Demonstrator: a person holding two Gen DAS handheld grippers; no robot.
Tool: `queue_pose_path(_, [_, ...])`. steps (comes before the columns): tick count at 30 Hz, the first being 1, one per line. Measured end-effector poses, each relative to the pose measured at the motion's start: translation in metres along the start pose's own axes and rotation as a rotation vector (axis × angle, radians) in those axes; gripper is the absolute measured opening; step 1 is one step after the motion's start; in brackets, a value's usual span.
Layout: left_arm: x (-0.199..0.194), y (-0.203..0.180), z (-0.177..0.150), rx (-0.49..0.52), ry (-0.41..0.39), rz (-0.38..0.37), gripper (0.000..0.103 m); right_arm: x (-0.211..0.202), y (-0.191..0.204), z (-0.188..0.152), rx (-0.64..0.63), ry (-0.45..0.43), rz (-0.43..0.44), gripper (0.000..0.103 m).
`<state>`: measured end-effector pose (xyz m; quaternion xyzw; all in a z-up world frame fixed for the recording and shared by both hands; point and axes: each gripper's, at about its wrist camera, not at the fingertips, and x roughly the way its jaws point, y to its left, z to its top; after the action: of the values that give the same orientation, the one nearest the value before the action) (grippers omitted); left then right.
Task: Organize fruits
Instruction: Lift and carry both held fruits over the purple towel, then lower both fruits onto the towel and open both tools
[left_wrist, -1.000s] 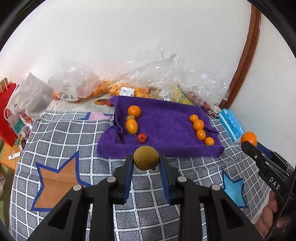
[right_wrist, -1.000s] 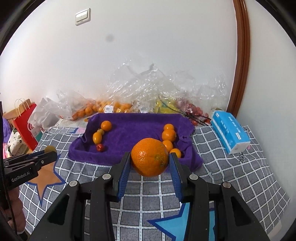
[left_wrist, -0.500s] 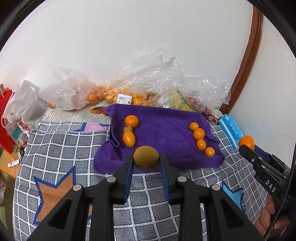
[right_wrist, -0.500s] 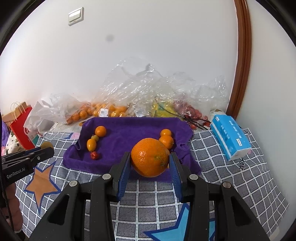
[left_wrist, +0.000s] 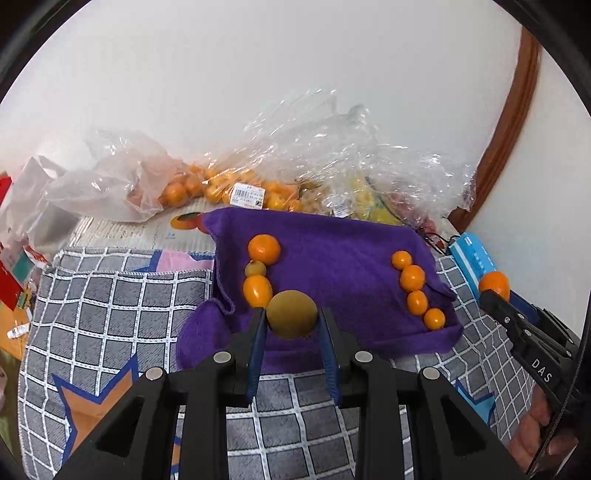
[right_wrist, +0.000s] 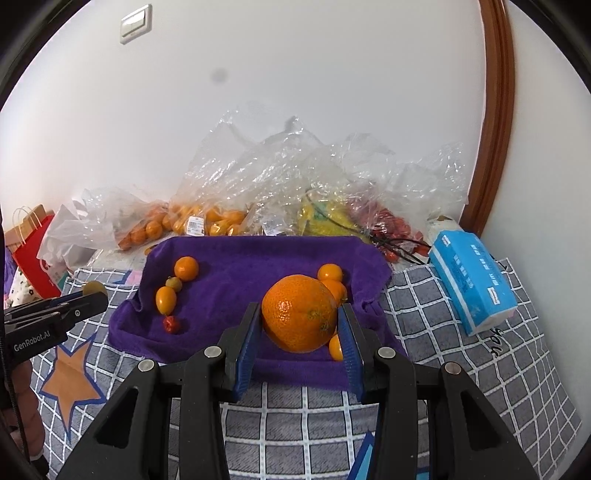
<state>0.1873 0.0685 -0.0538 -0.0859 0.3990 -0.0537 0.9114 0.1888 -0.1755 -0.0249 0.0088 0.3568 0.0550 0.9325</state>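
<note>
My left gripper (left_wrist: 291, 321) is shut on a brown-green round fruit (left_wrist: 291, 318), held above the near left part of the purple towel (left_wrist: 332, 258). My right gripper (right_wrist: 301, 325) is shut on a large orange (right_wrist: 300, 313), held over the towel's (right_wrist: 251, 273) near right part. On the towel a left row of fruit (left_wrist: 263, 249) runs toward me, ending in a small red fruit (right_wrist: 171, 324) that shows only in the right wrist view. A right row of small oranges (left_wrist: 412, 277) lies on the other side, partly hidden behind the large orange in the right wrist view.
Clear plastic bags of oranges and other fruit (right_wrist: 207, 221) are piled against the wall behind the towel. A blue tissue pack (right_wrist: 471, 277) lies to the right. A red paper bag (right_wrist: 35, 251) stands at the far left. The checked grey cloth (right_wrist: 461, 354) covers the surface.
Both grippers have moved forward toward the towel with their fruit still held. The left one now hides the small red fruit from its own view.
</note>
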Motion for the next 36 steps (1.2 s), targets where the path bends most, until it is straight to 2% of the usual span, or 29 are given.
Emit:
queue_pose_path(6, [0.024, 0.023, 0.001, -0.041, 0.045, 0.000, 0.027, 0.030, -0.002, 0.001, 0.009, 0.030, 0.014, 0.041])
queue_pose_path(16, [0.061, 0.030, 0.004, -0.034, 0.105, 0.013, 0.027, 0.086, 0.004, -0.015, -0.010, 0.126, 0.045, 0.041])
queue_pose_path(26, [0.093, 0.028, 0.002, -0.035, 0.165, 0.042, 0.027, 0.115, 0.011, -0.024, -0.039, 0.180, 0.065, 0.041])
queue_pose_path(36, [0.102, 0.031, -0.001, -0.043, 0.185, 0.049, 0.027, 0.130, 0.016, -0.029, -0.053, 0.216, 0.064, 0.041])
